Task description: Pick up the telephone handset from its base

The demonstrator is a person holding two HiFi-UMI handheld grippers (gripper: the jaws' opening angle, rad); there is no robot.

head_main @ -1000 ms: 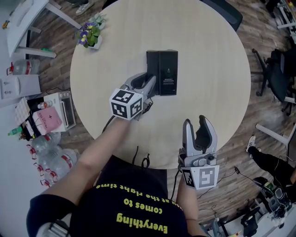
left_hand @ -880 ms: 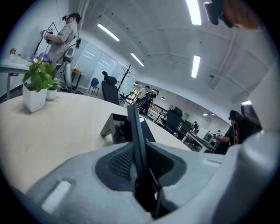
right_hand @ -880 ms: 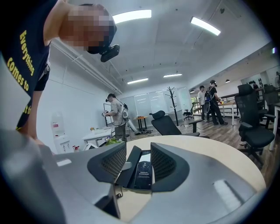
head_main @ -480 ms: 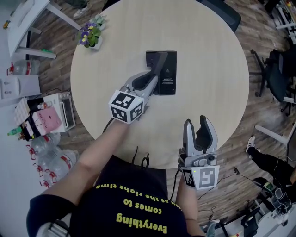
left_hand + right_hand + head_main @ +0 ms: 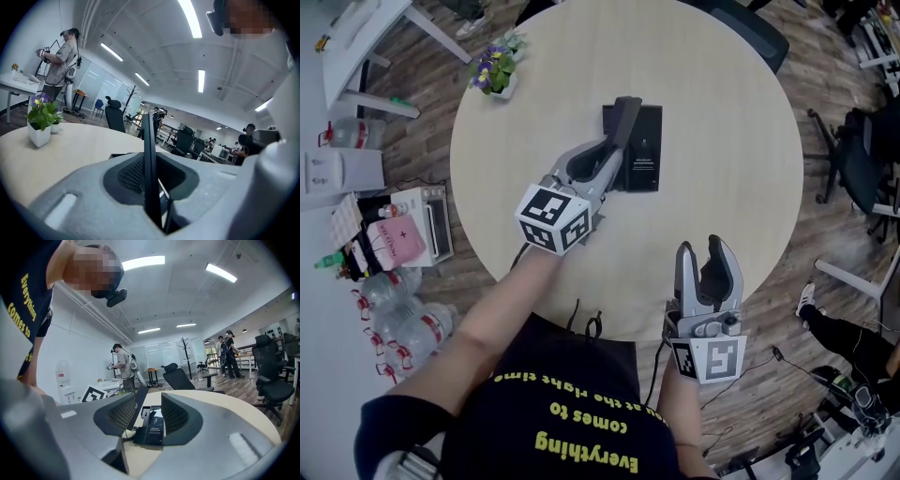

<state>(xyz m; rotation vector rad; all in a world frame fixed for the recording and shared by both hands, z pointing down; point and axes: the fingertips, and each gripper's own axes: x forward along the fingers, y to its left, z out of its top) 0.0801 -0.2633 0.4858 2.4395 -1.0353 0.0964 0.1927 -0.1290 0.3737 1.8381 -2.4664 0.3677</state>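
1. The left gripper [image 5: 611, 161] points toward 1 o'clock in the head view. Its jaws have just been closing and now clamp the handset [image 5: 627, 111] edge-on.
2. The left forearm [image 5: 483, 314] reaches in from 7 o'clock.
3. The right gripper [image 5: 700, 249] points to 12 o'clock with its jaws apart, gripping nothing.

round pale table [image 5: 722, 141] on wooden plank floor [image 5: 820, 230].
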